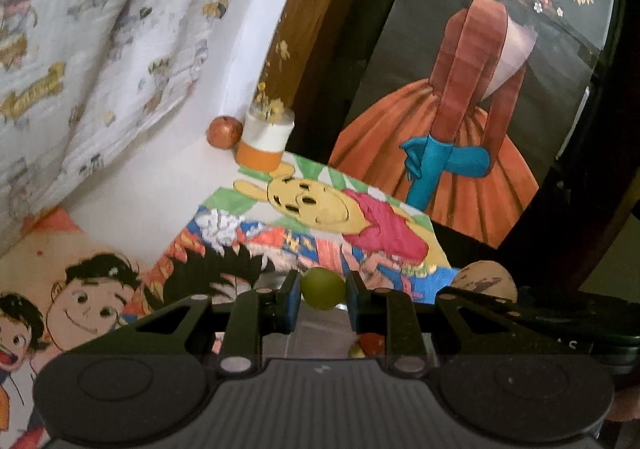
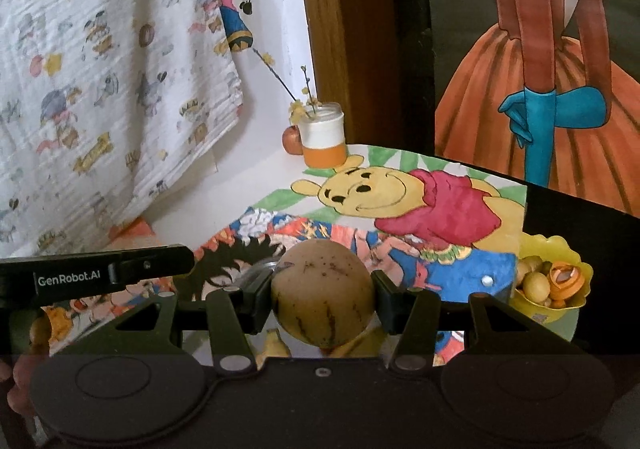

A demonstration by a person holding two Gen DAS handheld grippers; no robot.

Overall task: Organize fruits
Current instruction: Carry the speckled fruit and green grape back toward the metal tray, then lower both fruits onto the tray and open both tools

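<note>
Green fruit: I have a small round green fruit (image 1: 322, 288) between the fingers of my left gripper (image 1: 322, 297), lifted above the table. The right pad looks barely in contact, so I judge this a light pinch.

Tan fruit: my right gripper (image 2: 323, 299) is clamped on a large tan fruit with dark streaks (image 2: 323, 291); both pads press its sides. In the left wrist view it shows just to the right of my left gripper.

Jaws: left closed around the green fruit, right closed around the tan one.

Yellow bowl: a yellow bowl (image 2: 576, 265) sits near the right edge of the cartoon mat (image 2: 420, 205), already holding small yellow fruits and an orange piece. I take it as the likely drop spot, though I cannot be sure.

Other fruit: a red apple (image 2: 291, 140) sits at the back, touching or just beside the orange-and-white cup (image 2: 323, 139) with flower sprigs. Below the grippers I glimpse more yellow and red fruit, mostly hidden.

Risk, green fruit: it is smooth and round; a jolt or slack grip could pop it out and send it rolling off the mat.

Risk, tan fruit: it is wide for the jaws and looks soft-skinned; squeezing harder may bruise it.

Risk, bowl: it looks nearly full, so the big fruit could spill others or tip it.

Risk, grippers: they are close together and could knock each other.
</note>
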